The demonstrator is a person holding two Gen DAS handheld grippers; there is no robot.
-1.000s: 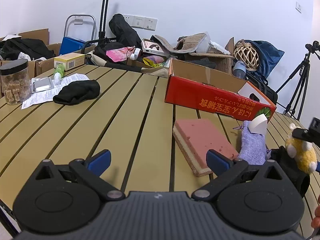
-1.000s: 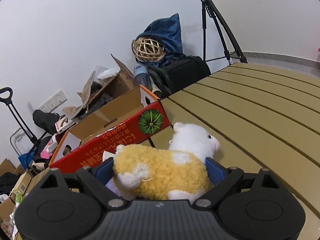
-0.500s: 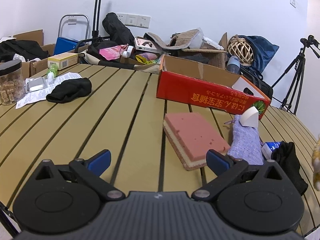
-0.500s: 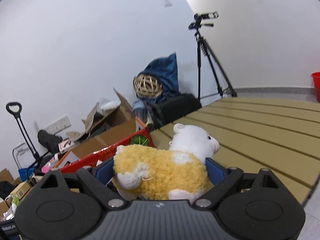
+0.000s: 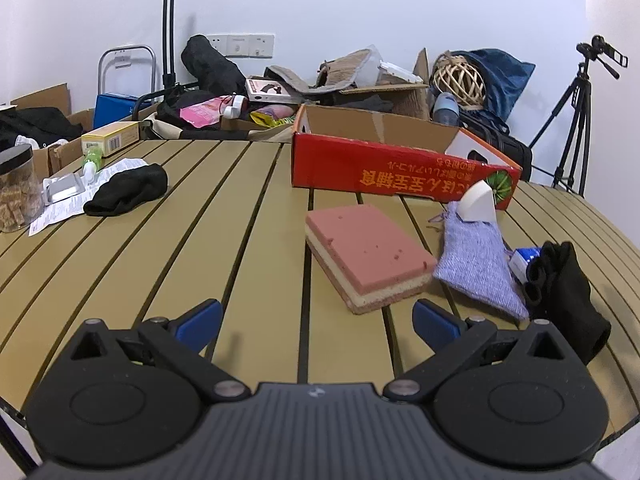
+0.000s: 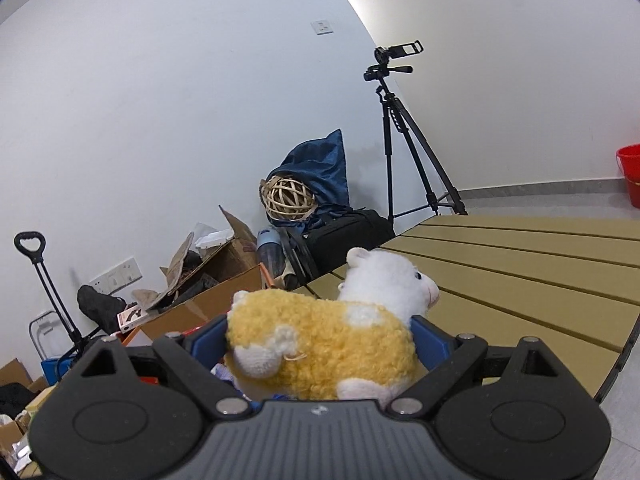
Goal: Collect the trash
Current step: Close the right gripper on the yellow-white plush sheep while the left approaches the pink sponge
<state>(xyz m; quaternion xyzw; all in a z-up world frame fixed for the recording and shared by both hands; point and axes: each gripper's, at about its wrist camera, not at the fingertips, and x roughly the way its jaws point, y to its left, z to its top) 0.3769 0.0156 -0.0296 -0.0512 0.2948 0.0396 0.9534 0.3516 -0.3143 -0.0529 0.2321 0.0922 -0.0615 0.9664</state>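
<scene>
- Red cardboard box point(image 5: 404, 168): open-topped, on the slatted table point(image 5: 240, 240); contents hidden.
- Jar point(image 5: 16, 192) at the table's left edge: brown cubes inside.
- Left gripper point(image 5: 316, 316): fingers spread, empty, above the table near a pink sponge point(image 5: 368, 252).
- Right gripper point(image 6: 320, 340): pinching a plush sheep point(image 6: 332, 340), raised above the table edge.
- Room: white walls, tripod point(image 6: 404, 140).

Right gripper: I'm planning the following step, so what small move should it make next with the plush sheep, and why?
Probably carry on toward the red bucket on the floor. The right gripper is shut on the plush sheep, lifted above the slatted table, and no other bin shows; whether that bucket is for trash is a guess.
</scene>
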